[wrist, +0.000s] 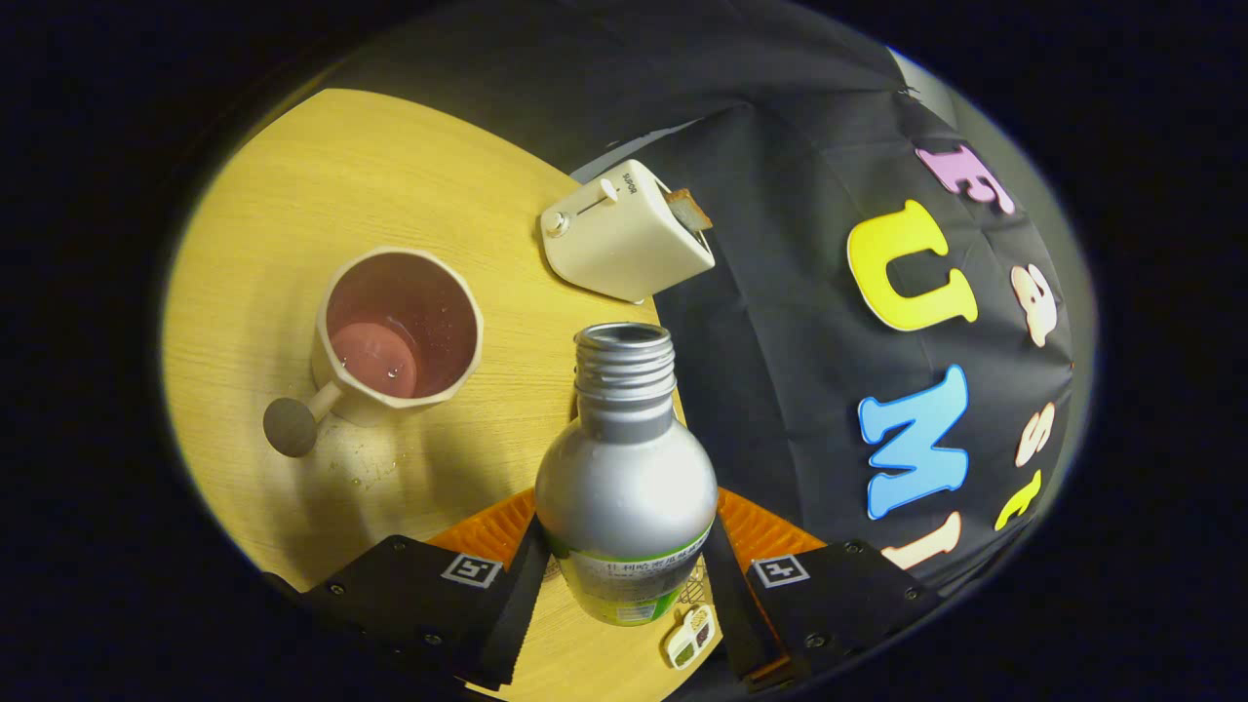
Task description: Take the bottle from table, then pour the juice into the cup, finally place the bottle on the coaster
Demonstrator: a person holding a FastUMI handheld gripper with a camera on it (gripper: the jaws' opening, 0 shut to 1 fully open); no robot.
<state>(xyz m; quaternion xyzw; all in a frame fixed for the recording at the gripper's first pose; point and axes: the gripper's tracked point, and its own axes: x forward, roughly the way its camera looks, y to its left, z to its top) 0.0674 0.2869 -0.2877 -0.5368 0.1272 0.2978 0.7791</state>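
One bottle (625,478), one cup (398,327), one toaster (624,234) — one tool (624,575), fingers clamping the bottle.

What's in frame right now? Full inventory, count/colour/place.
bottle: 1, silver metal with a green-edged label, cap off, between the fingers
cup: 1, cream outside, pinkish inside, handle with a dark round knob, on the table beyond the fingers, beside the bottle
toaster: 1, cream, a slice of toast in its slot, at the table's far edge beyond the bottle
small tag: 1, white with dark squares, on the table under the bottle
table: 1, light wood
booth wall: 1, black cloth, past the table
gripper: 1, both fingers pressing the bottle's sides
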